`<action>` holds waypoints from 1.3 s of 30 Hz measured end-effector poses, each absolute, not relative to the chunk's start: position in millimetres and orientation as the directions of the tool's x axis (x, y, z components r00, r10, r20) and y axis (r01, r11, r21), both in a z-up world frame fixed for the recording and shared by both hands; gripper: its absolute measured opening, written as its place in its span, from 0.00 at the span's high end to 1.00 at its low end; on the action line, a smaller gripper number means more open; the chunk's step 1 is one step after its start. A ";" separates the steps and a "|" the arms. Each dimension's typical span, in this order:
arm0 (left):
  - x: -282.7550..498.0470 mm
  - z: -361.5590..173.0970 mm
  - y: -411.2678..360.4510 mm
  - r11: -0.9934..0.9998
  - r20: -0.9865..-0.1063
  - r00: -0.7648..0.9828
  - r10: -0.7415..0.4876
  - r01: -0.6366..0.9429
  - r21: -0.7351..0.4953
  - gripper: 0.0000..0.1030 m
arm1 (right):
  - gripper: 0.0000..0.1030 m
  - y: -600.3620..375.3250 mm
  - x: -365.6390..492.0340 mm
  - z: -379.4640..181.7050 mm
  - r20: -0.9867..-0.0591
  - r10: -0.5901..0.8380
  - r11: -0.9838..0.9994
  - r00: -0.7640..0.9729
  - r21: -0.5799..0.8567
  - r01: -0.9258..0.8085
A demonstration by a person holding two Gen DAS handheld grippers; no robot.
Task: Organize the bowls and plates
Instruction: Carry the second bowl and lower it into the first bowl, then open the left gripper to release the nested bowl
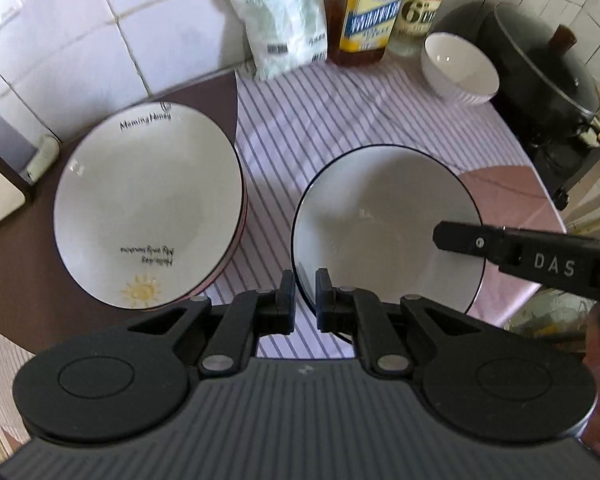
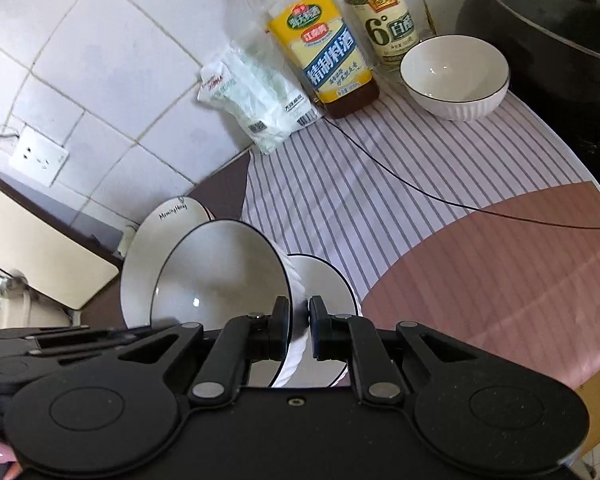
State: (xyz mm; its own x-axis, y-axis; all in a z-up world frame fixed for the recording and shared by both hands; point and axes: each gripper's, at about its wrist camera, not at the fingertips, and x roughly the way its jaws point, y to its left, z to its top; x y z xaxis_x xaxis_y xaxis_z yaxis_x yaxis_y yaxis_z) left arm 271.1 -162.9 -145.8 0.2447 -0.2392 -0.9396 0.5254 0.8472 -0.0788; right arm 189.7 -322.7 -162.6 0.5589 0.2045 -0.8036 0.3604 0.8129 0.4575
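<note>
1. Firmly, the left tool [image 1: 303, 292] pinches the near rim of a dark-rimmed bowl [image 1: 380, 220] on the striped surface [image 1: 320, 120].
2. Right tool [image 2: 299, 320] clamps the same bowl's rim, tilting it.
3. Left of both tools sits the printed plate stack [image 1: 140, 200].

**Count of items on the worktop, by kind.**

Bottles, two: yellow-labelled bottle [image 2: 324, 60] and clear bottle [image 2: 384, 24]. Plastic bag [image 2: 256, 96], one. Small ribbed bowl [image 2: 456, 76], one. Black lidded pot [image 1: 540, 72], one. Wide dishes: one printed dish [image 1: 144, 200] tops a stack whose lower pieces cannot be counted. One black-rimmed dish [image 1: 380, 224] lies beside it. The right wrist view shows a further black-rimmed edge [image 2: 332, 276] behind that dish, possibly a second piece. Striped cloth [image 2: 340, 184], one. Wall socket [image 2: 38, 156], one. Grippers, two: left gripper [image 1: 303, 292] and right gripper [image 2: 299, 320].
</note>
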 end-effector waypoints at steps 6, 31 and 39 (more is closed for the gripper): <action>275.0 -167.3 -167.2 0.847 -0.950 0.222 -0.220 0.526 -0.073 0.93 | 0.86 -316.1 195.8 -177.2 -0.835 0.172 0.839 0.523 0.403 0.366; 280.6 -179.4 -183.4 0.831 -0.973 0.150 -0.175 0.553 -0.064 0.89 | 0.80 -286.0 205.1 -173.9 -0.855 -0.047 0.965 0.517 0.094 0.243; 268.8 -150.7 -187.3 0.819 -0.974 0.151 -0.170 0.571 -0.054 0.81 | 0.74 -298.3 186.9 -146.7 -0.865 0.016 0.956 0.502 0.160 0.245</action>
State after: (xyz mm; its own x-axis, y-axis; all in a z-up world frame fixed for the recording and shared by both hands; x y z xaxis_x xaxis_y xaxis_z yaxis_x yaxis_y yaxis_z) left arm 268.8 -187.3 -150.7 0.1509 -0.1696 -0.9739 0.5709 0.8192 -0.0543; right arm 186.9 -298.3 -146.7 0.5020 0.0157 -0.8647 0.2452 0.9562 0.1597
